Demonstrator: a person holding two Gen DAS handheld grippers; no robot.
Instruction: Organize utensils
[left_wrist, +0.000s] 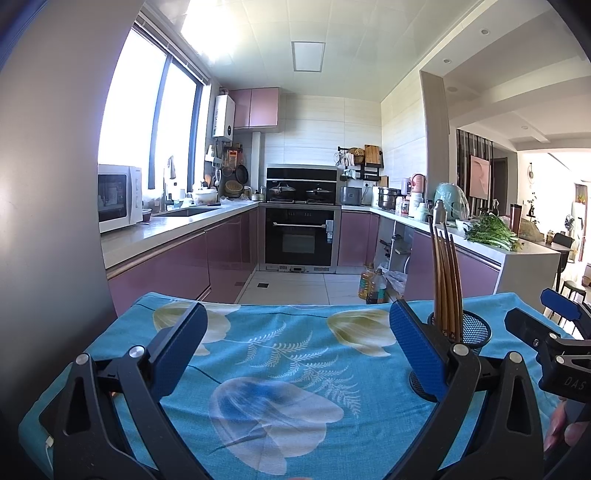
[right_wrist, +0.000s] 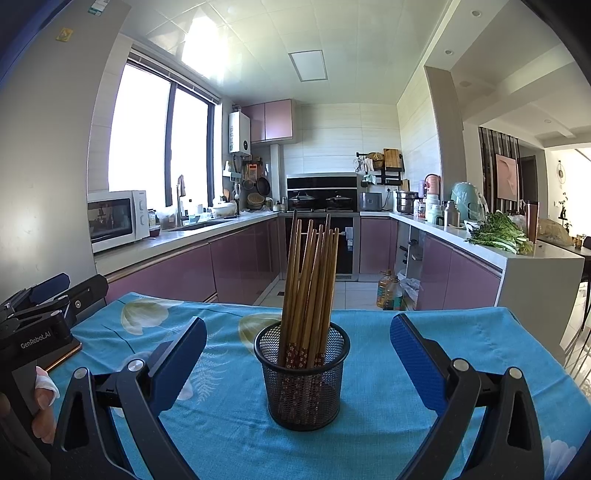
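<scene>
A black mesh cup (right_wrist: 302, 380) stands on the blue flowered tablecloth (right_wrist: 388, 369) and holds several brown wooden chopsticks (right_wrist: 310, 280) upright. My right gripper (right_wrist: 295, 350) is open, its blue pads either side of the cup, a little in front of it. In the left wrist view the cup (left_wrist: 469, 330) and chopsticks (left_wrist: 447, 280) show behind my right-hand finger. My left gripper (left_wrist: 295, 332) is open and empty over the cloth, to the left of the cup. The right gripper (left_wrist: 554, 325) shows at that view's right edge.
The table's far edge drops to the kitchen floor, where oil bottles (right_wrist: 388, 290) stand. Purple cabinets, a microwave (right_wrist: 116, 218), an oven (left_wrist: 299, 236) and a counter with greens (right_wrist: 498, 232) lie beyond. The left gripper (right_wrist: 40, 321) shows at the right wrist view's left edge.
</scene>
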